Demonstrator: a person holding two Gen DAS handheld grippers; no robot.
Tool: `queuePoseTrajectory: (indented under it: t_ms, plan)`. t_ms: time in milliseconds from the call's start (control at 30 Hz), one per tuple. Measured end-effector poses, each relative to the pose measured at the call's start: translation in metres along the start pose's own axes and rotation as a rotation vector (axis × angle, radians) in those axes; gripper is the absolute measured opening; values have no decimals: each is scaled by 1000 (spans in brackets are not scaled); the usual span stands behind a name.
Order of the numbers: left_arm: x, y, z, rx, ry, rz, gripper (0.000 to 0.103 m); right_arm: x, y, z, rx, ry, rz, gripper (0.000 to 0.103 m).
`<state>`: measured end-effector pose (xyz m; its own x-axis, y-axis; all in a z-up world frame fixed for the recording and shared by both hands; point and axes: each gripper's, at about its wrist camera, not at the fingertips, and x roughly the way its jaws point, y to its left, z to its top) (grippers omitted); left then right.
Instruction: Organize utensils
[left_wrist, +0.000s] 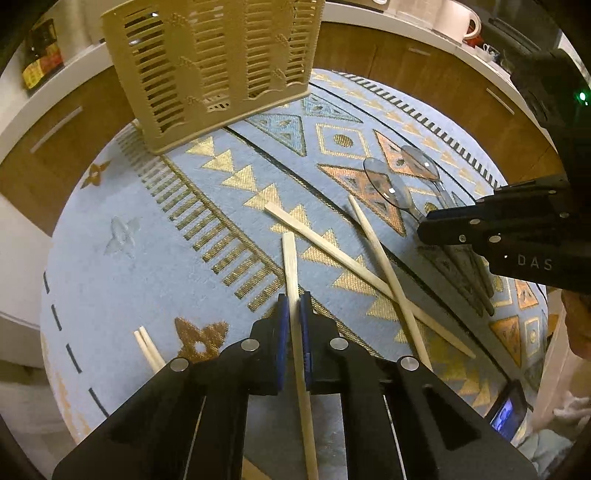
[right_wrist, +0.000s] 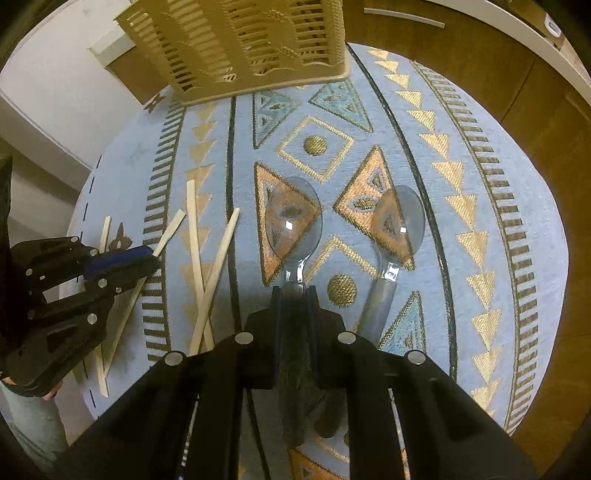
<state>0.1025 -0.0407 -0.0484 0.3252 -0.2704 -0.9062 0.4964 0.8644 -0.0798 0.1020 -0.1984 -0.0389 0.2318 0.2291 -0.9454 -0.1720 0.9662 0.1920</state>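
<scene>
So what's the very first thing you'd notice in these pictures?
Probably the bright blue tablecloth with its gold triangles, filling both views. At its far edge stands a tall beige slotted basket. Up close, the left gripper is shut on a wooden chopstick, with more chopsticks crossed beside it, and the right gripper is shut on a see-through spoon.

The right tongs (right_wrist: 294, 295) are clamped on the handle of a clear spoon (right_wrist: 293, 225) lying on the patterned blue cloth (right_wrist: 517, 229), a second clear spoon (right_wrist: 397, 225) just beside it, crossed chopsticks (right_wrist: 207, 273) to the left, and a beige slotted basket (right_wrist: 240, 44) beyond.
</scene>
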Motion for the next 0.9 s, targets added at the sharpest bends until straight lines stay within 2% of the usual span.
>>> queuePoseTrajectory:
  t_ms: [167, 267, 433, 500, 567, 633, 733, 833, 900]
  plan:
    - [6, -4, 11, 46, 97, -18, 21, -1, -7, 9, 15, 77, 18, 11]
    - [10, -6, 19, 66, 168, -31, 27, 3, -1, 17, -11, 106, -2, 15]
    - [19, -16, 30, 128, 245, 2, 27, 8, 10, 24, -61, 136, -40, 18]
    - [21, -23, 31, 168, 257, 55, 20, 9, 12, 24, -67, 141, -49, 18]
    - [22, -27, 31, 181, 259, 81, 14, 10, 17, 24, -91, 142, -66, 17]
    - [21, -27, 31, 165, 249, 105, 5, 11, 21, 22, -106, 132, -91, 11]
    - [18, -21, 29, 108, 218, 73, 4, 12, 23, 21, -99, 116, -71, 10]
    - [11, -14, 27, 36, 152, 27, 4, 5, 16, 18, -86, 83, -61, 10]
    - [0, -8, 27, -16, 81, -15, 4, -2, 12, 17, -75, 55, -42, 10]
